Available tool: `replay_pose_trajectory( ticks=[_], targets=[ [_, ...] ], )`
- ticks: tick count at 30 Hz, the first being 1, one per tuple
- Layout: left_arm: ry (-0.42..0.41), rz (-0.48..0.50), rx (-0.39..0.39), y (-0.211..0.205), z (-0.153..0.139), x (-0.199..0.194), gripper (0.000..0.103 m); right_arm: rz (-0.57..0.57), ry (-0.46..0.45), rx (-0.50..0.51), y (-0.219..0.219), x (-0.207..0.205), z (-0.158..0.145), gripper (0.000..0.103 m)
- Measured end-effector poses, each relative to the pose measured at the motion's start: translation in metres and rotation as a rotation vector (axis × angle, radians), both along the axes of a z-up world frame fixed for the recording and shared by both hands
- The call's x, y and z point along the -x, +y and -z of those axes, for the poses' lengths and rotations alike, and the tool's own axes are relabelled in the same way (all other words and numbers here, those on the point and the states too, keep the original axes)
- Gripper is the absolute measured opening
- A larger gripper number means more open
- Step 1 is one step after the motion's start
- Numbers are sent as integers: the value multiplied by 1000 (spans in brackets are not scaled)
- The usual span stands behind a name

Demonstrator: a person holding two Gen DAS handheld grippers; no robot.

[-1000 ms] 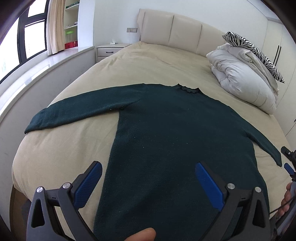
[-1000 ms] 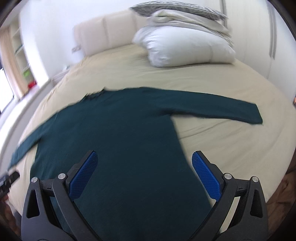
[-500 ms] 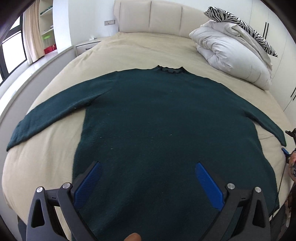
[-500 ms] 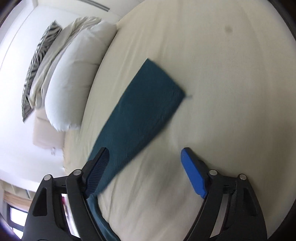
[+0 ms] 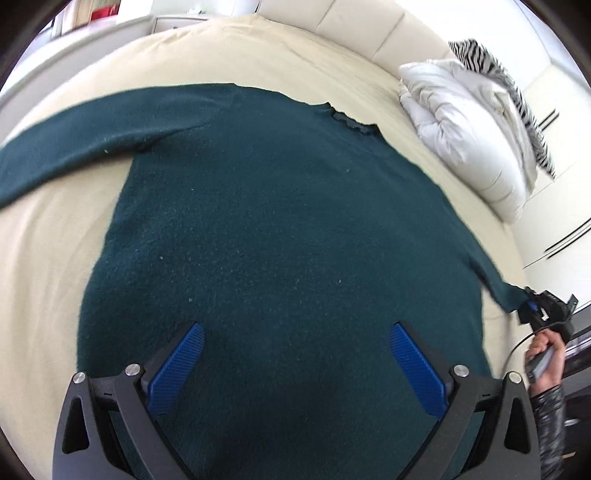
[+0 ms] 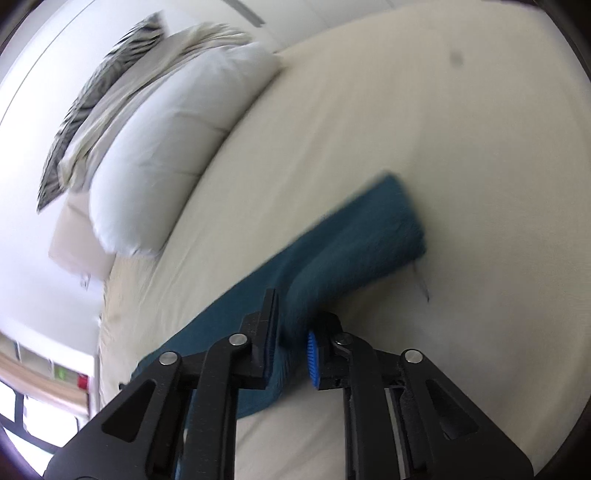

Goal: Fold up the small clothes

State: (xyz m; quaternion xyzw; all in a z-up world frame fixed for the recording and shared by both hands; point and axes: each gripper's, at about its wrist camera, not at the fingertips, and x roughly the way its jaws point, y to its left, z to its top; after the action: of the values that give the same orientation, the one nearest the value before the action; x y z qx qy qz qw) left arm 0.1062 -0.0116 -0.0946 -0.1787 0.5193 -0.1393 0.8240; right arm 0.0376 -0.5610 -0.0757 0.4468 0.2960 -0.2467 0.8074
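So my dark teal knitted long-sleeve sweater [image 5: 280,236] is lying flat, front up, spread across the beige bed sheet [image 5: 44,266], collar toward the cream padded headboard [image 5: 369,29]. My left gripper [image 5: 295,365] hovers over the lower body of the sweater with its blue ribbed pads wide apart, nothing between them. There's bare sheet along the left side under the outstretched sleeve, and more of it beyond the collar, so plenty of room there; the right side is tighter, with the white folded duvet [image 5: 465,140] and the zebra-striped pillow [image 5: 491,70] stacked near the bed edge. At the far right of the left wrist view I can see my right hand [image 5: 546,354] on its handle, at the tip of the sweater's other sleeve. The right wrist view gives the close-up that view lacks: the right gripper [image 6: 291,343] has just been closing and its pads pinch the sleeve near the cuff [image 6: 369,240], which is bunched and lifted a bit off the sheet. Beyond the cuff it's all open sheet out to the rim.
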Motion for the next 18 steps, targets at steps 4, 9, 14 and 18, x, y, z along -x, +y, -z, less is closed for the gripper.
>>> replay_pose_trajectory(
  ticks=[4, 9, 14, 18],
  targets=[
    [-15, -27, 106, 18, -2, -14, 102, -236, -35, 125, 79, -72, -43, 11],
    [-48, -52, 189, 39, -8, -29, 101, -534, -73, 199, 205, -156, -58, 10],
    [-50, -53, 217, 49, -6, -38, 101, -735, 38, 241, 306, -202, -11, 12],
    [-32, -27, 237, 41, -1, -47, 101, -817, 63, 201, 332, -199, 24, 29]
  ],
)
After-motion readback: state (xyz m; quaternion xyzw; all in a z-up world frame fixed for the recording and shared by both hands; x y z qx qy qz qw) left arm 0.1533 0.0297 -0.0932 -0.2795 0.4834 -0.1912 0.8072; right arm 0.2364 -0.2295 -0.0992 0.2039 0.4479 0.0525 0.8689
